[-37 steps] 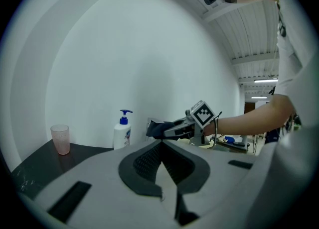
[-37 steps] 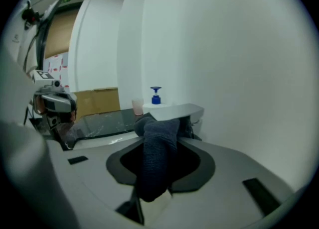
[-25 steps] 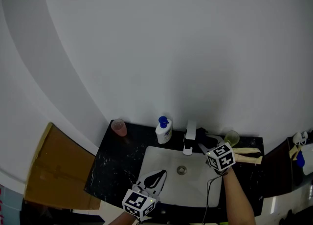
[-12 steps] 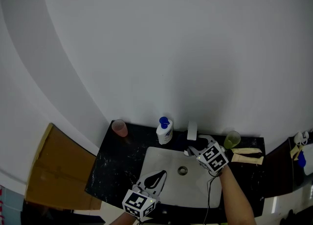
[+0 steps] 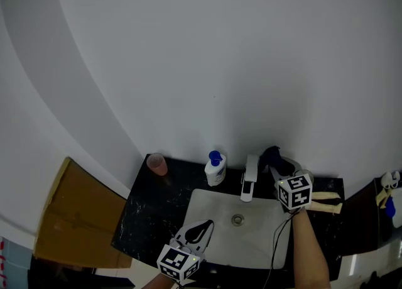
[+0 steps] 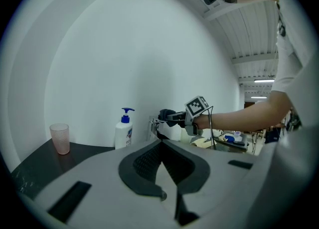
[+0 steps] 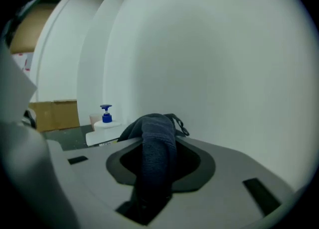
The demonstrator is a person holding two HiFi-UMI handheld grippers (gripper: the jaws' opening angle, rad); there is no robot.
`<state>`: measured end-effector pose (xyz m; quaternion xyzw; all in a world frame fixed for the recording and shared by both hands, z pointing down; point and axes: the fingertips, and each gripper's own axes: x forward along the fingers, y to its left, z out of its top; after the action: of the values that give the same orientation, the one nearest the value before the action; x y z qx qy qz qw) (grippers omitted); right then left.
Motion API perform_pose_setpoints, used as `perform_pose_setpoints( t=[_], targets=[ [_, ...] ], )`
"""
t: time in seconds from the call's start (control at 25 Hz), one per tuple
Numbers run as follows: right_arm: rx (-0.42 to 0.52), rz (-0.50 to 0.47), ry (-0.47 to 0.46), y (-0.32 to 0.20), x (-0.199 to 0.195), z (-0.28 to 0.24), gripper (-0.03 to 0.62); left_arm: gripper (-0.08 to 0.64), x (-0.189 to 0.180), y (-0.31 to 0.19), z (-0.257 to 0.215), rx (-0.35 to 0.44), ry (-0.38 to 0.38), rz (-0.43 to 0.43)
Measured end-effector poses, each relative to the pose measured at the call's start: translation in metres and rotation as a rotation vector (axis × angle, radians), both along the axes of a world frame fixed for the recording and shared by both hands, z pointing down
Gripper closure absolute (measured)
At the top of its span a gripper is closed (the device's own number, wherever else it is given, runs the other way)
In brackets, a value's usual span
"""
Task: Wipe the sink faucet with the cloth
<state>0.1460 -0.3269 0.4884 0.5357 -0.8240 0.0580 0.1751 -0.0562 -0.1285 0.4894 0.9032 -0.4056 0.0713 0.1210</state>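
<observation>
Nearest me, my left gripper (image 5: 200, 228) hangs over the front of the sink (image 5: 210, 209), jaws together on nothing, so it is no help for steadying anything. Further in, my right gripper (image 5: 274, 161) is clamped on the cloth (image 5: 270, 153). The cloth is up beside the top of the faucet (image 5: 250, 178), on its right and close to the wall (image 5: 207, 61). I can't tell whether it touches the faucet.

My worries:
- **Cloth slipping.** It is pinched in a thick fold with a loose bunch ahead of the jaws, and dragging it against the faucet could pull it free.
- **Handle.** Pressing on the faucet top could shift the handle and start water.
- **Bottle.** A sweep leftward could tip the soap bottle (image 5: 215, 169), which stands just beside the faucet on the tabletop (image 5: 151, 212). The cup (image 5: 156, 163) is well apart and safe, I think.

The right gripper view alone shows the grip on the cloth. The left gripper view gives a side look at cloth against faucet. The head view alone shows the basin.
</observation>
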Motion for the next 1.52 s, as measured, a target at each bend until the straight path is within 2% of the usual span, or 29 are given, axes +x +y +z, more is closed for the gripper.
perform_pose_setpoints(
  t=[0.12, 0.24, 0.36, 0.52, 0.64, 0.72, 0.8, 0.96, 1.0, 1.08, 1.16, 1.36, 1.44, 1.52],
  targets=[
    [0.027, -0.054, 0.133, -0.001, -0.018, 0.005, 0.465, 0.560, -0.001, -0.002, 0.000, 0.000, -0.002, -0.003],
    [-0.004, -0.106, 0.253, 0.007, -0.034, 0.034, 0.465, 0.560, 0.000, -0.001, 0.001, -0.002, -0.007, -0.003],
    [-0.065, -0.157, 0.342, 0.013, -0.042, 0.067, 0.465, 0.560, -0.001, -0.002, 0.003, -0.011, -0.016, -0.006],
    [-0.186, -0.236, 0.411, 0.024, -0.049, 0.106, 0.465, 0.560, -0.003, -0.001, 0.007, -0.025, -0.028, -0.010],
    [-0.269, -0.380, 0.564, 0.045, -0.058, 0.136, 0.465, 0.560, -0.001, -0.002, 0.008, -0.028, -0.032, -0.006],
    [-0.270, -0.401, 0.627, 0.050, -0.056, 0.139, 0.465, 0.560, 0.001, -0.005, 0.006, -0.022, -0.026, -0.006],
    [-0.216, -0.322, 0.592, 0.040, -0.046, 0.118, 0.465, 0.560, 0.002, -0.007, 0.004, -0.017, -0.021, -0.004],
    [0.033, -0.133, 0.425, 0.011, -0.024, 0.026, 0.465, 0.560, 0.001, -0.007, 0.005, -0.019, -0.018, -0.005],
    [0.080, -0.122, 0.392, 0.008, -0.023, 0.008, 0.465, 0.560, 0.001, -0.006, 0.006, -0.020, -0.017, -0.005],
    [0.111, -0.152, 0.393, 0.007, -0.028, -0.001, 0.465, 0.560, 0.002, -0.006, 0.007, -0.023, -0.018, -0.006],
    [0.072, -0.195, 0.434, 0.009, -0.035, 0.019, 0.465, 0.560, 0.003, -0.006, 0.007, -0.026, -0.020, -0.007],
    [-0.134, -0.276, 0.522, 0.028, -0.045, 0.101, 0.465, 0.560, 0.002, -0.007, 0.006, -0.024, -0.026, -0.012],
    [-0.235, -0.340, 0.603, 0.039, -0.048, 0.131, 0.465, 0.560, 0.002, -0.007, 0.006, -0.027, -0.029, -0.013],
    [-0.277, -0.396, 0.683, 0.046, -0.052, 0.148, 0.466, 0.560, 0.002, -0.009, 0.007, -0.029, -0.031, -0.014]
  ],
)
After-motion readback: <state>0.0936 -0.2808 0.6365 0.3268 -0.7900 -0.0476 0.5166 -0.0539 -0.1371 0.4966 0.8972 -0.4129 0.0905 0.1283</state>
